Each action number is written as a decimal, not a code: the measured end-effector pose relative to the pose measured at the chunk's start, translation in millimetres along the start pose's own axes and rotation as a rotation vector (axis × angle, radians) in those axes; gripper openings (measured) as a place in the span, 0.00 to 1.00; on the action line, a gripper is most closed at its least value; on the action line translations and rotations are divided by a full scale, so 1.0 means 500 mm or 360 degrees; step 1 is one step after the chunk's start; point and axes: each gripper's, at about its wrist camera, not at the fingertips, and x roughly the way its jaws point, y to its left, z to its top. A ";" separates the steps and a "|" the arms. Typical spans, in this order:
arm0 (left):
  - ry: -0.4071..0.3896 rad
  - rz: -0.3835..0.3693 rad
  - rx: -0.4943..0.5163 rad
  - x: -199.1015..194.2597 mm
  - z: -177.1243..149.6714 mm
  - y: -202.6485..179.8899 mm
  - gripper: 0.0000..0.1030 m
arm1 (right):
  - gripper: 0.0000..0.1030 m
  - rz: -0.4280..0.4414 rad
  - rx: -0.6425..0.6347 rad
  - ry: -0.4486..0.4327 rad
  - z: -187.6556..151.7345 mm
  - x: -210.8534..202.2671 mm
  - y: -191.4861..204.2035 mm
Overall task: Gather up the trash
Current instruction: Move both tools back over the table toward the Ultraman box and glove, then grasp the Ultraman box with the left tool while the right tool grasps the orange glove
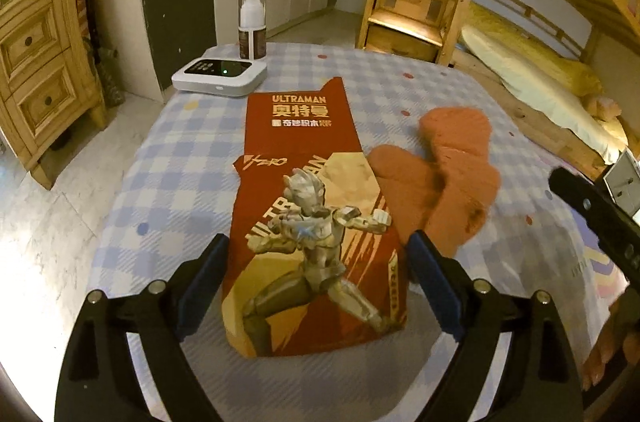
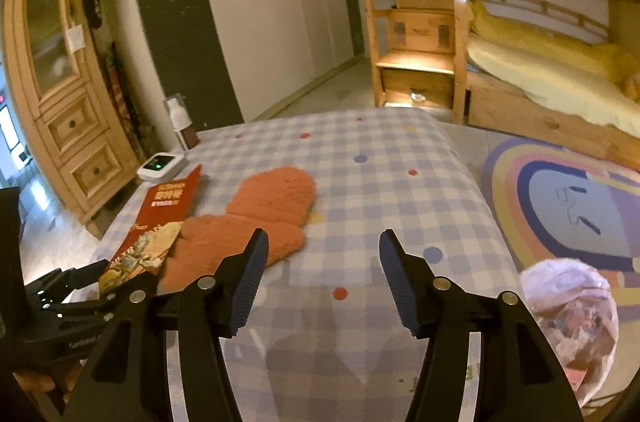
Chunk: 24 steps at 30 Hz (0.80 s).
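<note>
Left tongs (image 1: 318,250) spread, flattened Ultraman box (image 1: 308,222) between

Child's bedroom at home: wooden bunk bed (image 2: 520,62), wardrobe (image 2: 272,2), rainbow rug (image 2: 560,190).

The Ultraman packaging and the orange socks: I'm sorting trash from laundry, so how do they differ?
The Ultraman packaging is flat, stiff-looking printed card, red and gold with a figure and lettering; the orange socks are plain, fuzzy fabric. The packaging lies between the left gripper's open jaws; the socks lie beside it to the right, overlapping each other. Both rest on the checked bedcover.
</note>
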 end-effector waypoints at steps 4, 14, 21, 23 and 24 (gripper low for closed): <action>0.0012 -0.0002 -0.0058 0.008 0.013 0.003 0.84 | 0.57 -0.0020 -0.0002 0.0038 -0.004 0.008 -0.009; 0.0028 0.0104 0.0004 0.011 0.018 -0.007 0.80 | 0.57 -0.0049 -0.0065 0.0056 -0.018 0.008 0.010; -0.0157 -0.0019 -0.0057 -0.070 -0.002 0.036 0.76 | 0.57 0.0047 -0.0056 0.0034 -0.017 -0.002 0.027; -0.0200 -0.0036 -0.0069 -0.091 -0.012 0.050 0.76 | 0.57 0.0082 -0.0058 0.0031 -0.017 -0.003 0.038; -0.0207 -0.0045 -0.0069 -0.095 -0.014 0.054 0.76 | 0.57 0.0090 -0.0063 0.0032 -0.016 -0.002 0.044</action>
